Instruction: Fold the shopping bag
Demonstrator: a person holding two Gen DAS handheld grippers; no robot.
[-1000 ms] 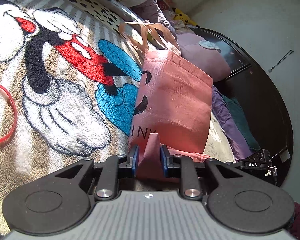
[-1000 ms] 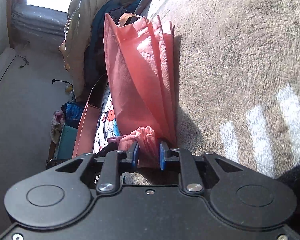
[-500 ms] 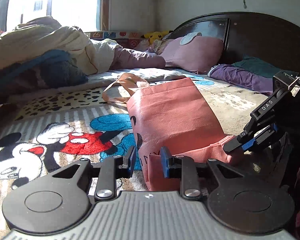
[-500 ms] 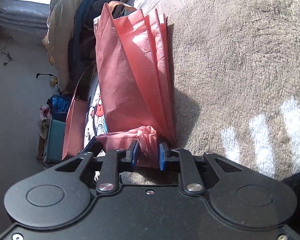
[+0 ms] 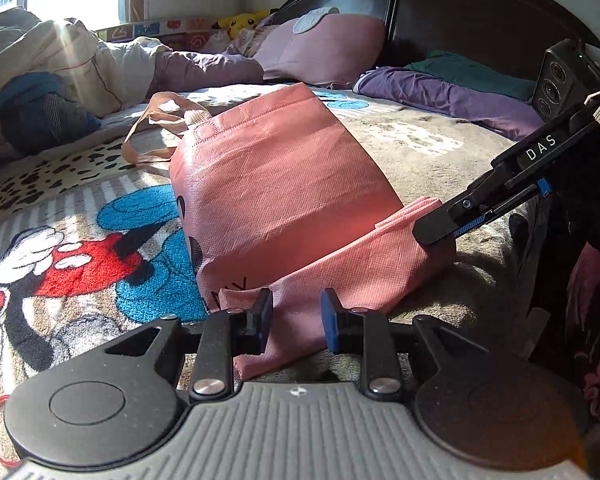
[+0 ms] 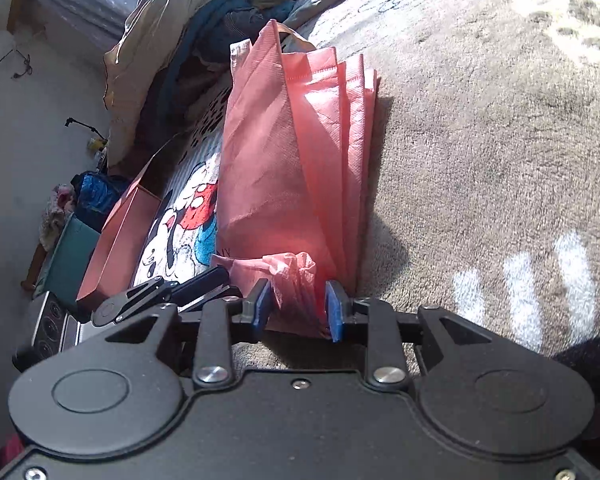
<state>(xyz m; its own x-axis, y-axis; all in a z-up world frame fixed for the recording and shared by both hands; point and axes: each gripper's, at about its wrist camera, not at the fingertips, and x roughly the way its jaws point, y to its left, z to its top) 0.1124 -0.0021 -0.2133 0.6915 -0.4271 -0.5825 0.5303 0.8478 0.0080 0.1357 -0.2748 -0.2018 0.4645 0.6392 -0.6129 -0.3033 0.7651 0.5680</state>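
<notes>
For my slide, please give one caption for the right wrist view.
Right gripper jaws opening around the pink shopping bag's bunched bottom on the bed.

The shopping bag [image 5: 276, 196] is salmon pink with dark lettering and tan handles [image 5: 160, 128]. Under it, the blanket [image 5: 432, 148] is brown-grey plush, and left of the bag it carries a cartoon mouse print [image 5: 80, 256] in red, blue, black and white, bordered by white stripes and a black-spotted cream band. Behind the bag lie a mauve pillow [image 5: 324, 48], purple bedding [image 5: 452, 96] and a yellow plush toy [image 5: 242, 22].
</notes>
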